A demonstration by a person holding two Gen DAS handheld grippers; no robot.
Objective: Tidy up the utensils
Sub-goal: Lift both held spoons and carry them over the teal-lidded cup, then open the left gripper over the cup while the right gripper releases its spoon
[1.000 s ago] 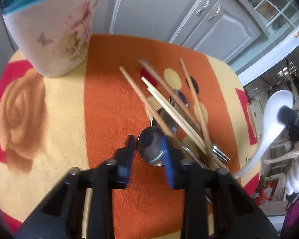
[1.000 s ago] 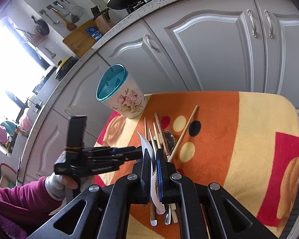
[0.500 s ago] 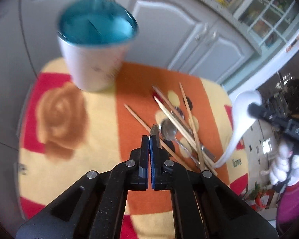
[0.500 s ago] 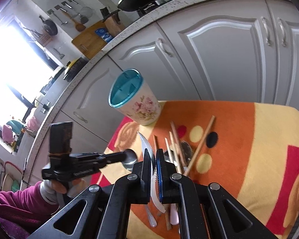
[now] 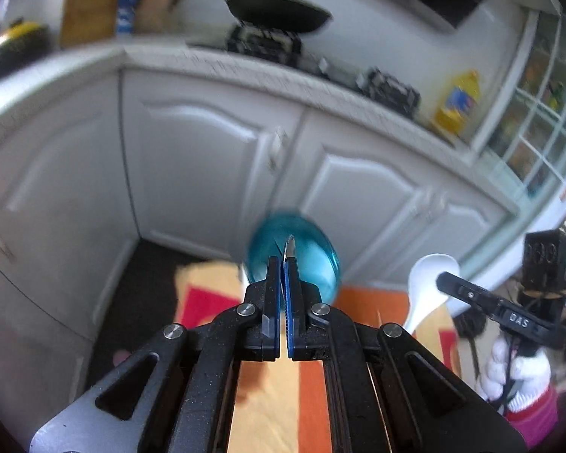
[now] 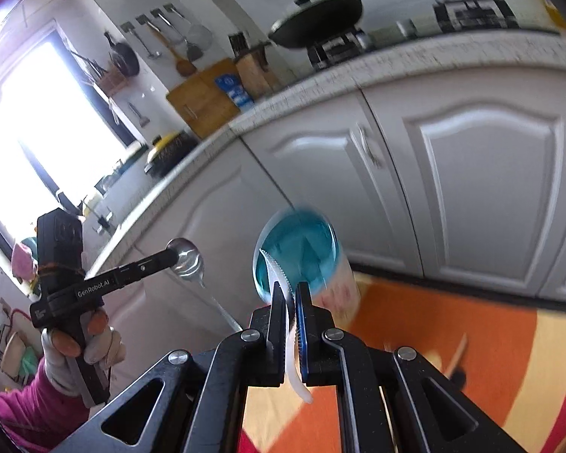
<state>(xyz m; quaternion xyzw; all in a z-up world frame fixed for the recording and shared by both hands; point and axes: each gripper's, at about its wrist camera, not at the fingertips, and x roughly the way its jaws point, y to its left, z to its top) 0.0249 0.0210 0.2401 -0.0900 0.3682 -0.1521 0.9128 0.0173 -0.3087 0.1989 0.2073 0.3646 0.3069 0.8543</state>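
My left gripper (image 5: 283, 264) is shut on a metal spoon (image 5: 290, 245), seen edge-on in front of the teal-rimmed floral cup (image 5: 320, 260). In the right wrist view that left gripper (image 6: 169, 256) holds the metal spoon (image 6: 188, 258) in the air left of the cup (image 6: 302, 249), handle hanging down. My right gripper (image 6: 289, 290) is shut on a white plastic spoon (image 6: 274, 270), its bowl in front of the cup mouth. The left wrist view shows the right gripper (image 5: 445, 282) with the white spoon (image 5: 430, 279) right of the cup.
The cup stands on an orange, yellow and red cloth (image 6: 434, 339) (image 5: 264, 407). A wooden chopstick (image 6: 458, 351) lies on it. White cabinet doors (image 5: 192, 173) and a counter with a black wok (image 5: 279, 7) rise behind. A gloved hand (image 6: 94, 343) holds the left gripper.
The left gripper shut on the metal spoon in the pile and lifted it up toward the cup. The right gripper rose with the white spoon and came nearer the cup.
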